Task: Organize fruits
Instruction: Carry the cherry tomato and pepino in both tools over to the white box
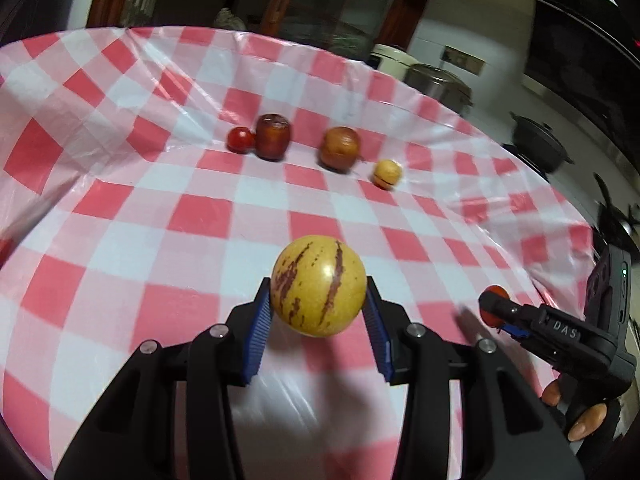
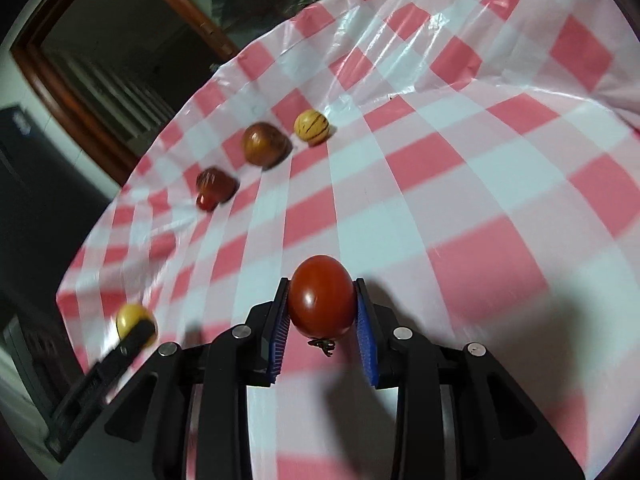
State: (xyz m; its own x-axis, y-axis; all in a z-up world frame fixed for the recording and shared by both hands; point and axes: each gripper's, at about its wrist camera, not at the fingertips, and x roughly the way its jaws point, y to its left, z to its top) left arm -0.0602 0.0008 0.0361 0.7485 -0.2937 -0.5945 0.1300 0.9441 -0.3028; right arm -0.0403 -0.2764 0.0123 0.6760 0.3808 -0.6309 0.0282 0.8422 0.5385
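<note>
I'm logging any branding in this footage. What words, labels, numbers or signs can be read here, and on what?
"DAS": white letters on the black body of the right gripper, seen in the left wrist view; any further letters are hidden.
White print on a dark box at the left edge of the right wrist view: too blurred to read.
No other text is legible.

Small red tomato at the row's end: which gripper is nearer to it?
Left, probably. The small red tomato lies ahead and slightly left of the left gripper; the right gripper sits further right, farther away.
</note>
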